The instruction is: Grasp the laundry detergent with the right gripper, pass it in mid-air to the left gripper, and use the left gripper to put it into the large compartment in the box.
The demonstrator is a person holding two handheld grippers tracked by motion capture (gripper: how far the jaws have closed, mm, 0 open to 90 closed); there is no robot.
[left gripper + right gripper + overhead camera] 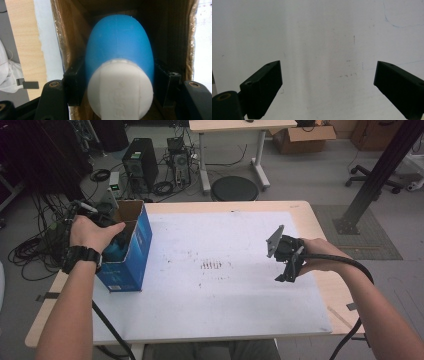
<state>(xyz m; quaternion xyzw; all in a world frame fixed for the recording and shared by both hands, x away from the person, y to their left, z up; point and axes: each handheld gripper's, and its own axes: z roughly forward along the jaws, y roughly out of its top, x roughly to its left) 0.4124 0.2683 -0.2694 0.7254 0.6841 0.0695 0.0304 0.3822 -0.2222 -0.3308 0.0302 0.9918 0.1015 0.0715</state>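
- Where the left gripper (119, 87) reaches down into the open top of a blue cardboard box (131, 251), its two black jaws are clamped on a blue bottle with a white cap (119, 67), one pad pressed against each side of the blue body just behind the cap.
- Seen in the left gripper view, the bottle sits between the box's brown inner walls, its white cap towards the camera and its rounded blue end pointing deeper into the box.
- From the high view, the left hand (92, 234) covers the gripper at the box's open top, a black watch (82, 256) on its wrist, and a patch of blue shows just under the hand inside the box.
- The box stands upright at the left edge of the white mat (215, 280), close to the table's left side.
- Well apart from it, the right gripper (286, 270) hangs over the right part of the mat in the right hand (320, 255), jaws pointing down and spread wide with nothing between them.
- In the right gripper view the jaws frame bare white mat with a few faint pen marks.
- Under the mat lies the light wooden table (310, 220), and a black cable (350, 265) trails from the right gripper past the forearm.
- Beyond the table, on the grey floor, stand a computer tower (140, 165) and a round black stool (234, 188).
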